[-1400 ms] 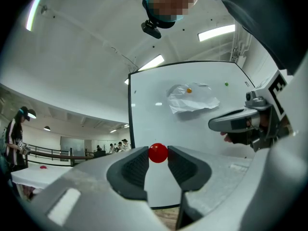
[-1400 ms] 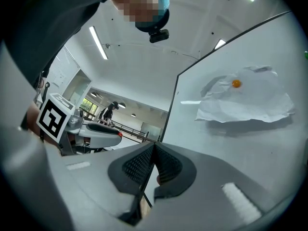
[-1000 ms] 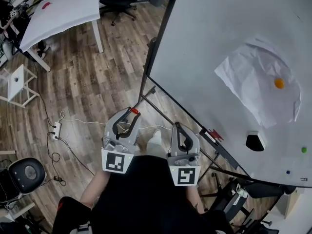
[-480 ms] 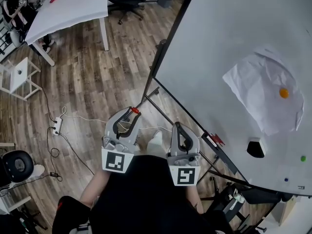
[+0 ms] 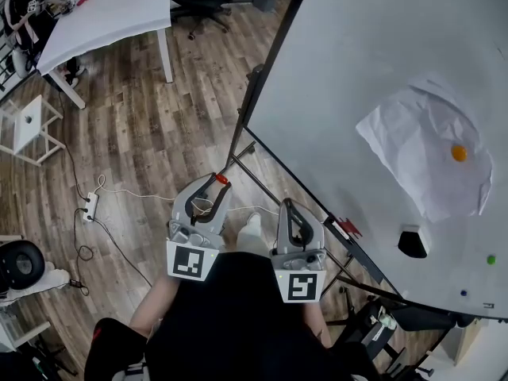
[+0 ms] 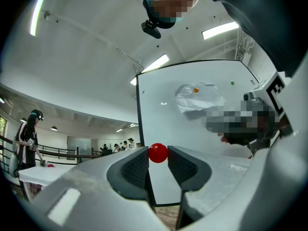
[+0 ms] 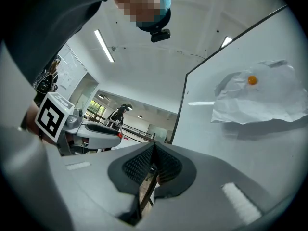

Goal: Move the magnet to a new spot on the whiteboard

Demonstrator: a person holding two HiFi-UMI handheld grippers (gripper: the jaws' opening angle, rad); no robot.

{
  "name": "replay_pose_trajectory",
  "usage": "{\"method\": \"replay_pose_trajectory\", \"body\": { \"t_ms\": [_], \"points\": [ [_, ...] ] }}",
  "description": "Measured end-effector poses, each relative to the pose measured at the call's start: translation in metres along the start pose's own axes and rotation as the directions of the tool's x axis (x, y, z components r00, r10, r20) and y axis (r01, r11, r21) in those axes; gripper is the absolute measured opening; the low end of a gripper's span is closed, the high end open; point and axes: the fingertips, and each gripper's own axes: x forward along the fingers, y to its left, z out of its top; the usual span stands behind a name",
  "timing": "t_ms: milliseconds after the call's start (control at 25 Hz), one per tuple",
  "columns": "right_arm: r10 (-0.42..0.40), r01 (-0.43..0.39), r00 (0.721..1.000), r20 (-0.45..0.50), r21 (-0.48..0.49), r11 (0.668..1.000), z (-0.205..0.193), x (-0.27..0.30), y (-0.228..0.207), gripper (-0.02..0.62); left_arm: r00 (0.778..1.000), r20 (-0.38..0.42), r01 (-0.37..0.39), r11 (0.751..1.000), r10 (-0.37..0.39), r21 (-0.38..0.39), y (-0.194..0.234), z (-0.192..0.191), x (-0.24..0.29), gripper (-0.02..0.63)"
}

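The whiteboard (image 5: 357, 54) is the biggest thing here. It stands on a wood floor (image 5: 159, 117) and fills the right side of the head view. A white table (image 5: 111, 10) stands far off, past the board's left edge.

A big crumpled sheet of paper (image 5: 421, 157) sticks to the right part of the board. An orange magnet (image 5: 459, 153) sits on the paper, near the paper's right edge.

The left gripper (image 5: 218, 182) is held low in front of the person, over the floor. It is off the board, near the board's lower left corner. Its jaws are almost closed, and they pinch a small red magnet (image 6: 158, 153) between their tips. So the red magnet is in the air and touches no part of the board.

The right gripper (image 5: 287, 206) is just beside the left one, close to the board's lower edge. Its jaws are pressed together with nothing between them.

A black eraser (image 5: 413, 243) sits on the board near the lower edge, below the paper. A tiny green magnet (image 5: 491, 259) sits to the right of the eraser, close to the board's lower right corner.
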Motion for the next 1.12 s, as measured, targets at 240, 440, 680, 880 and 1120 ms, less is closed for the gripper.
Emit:
{"method": "replay_pose_trajectory", "body": {
  "t_ms": [240,440,680,880,1120],
  "points": [
    [-0.01,0.01,1.0,-0.015,-0.007,1.0,-0.006,0.001,-0.015,0.002,1.0,0.006,0.02,1.0,-0.02,-0.002,-0.009,0.0,0.018,0.127],
    [-0.018,0.018,1.0,-0.018,-0.008,1.0,-0.009,0.003,-0.027,0.002,0.999,0.003,0.035,0.999,-0.035,0.002,-0.015,-0.002,0.031,0.127],
    [-0.031,0.031,0.999,-0.019,-0.004,1.0,-0.014,0.006,-0.042,0.002,0.999,0.007,0.042,0.999,-0.042,-0.007,-0.02,-0.003,0.048,0.127],
    [-0.034,0.033,0.999,-0.031,-0.01,0.999,-0.019,0.009,-0.051,0.002,0.999,0.013,0.046,0.999,-0.046,-0.018,-0.024,-0.005,0.061,0.127],
    [-0.039,0.039,0.998,-0.046,-0.009,0.999,-0.026,0.011,-0.061,0.002,0.998,0.005,0.061,0.998,-0.061,-0.021,-0.029,-0.01,0.075,0.127]
  ]
}}
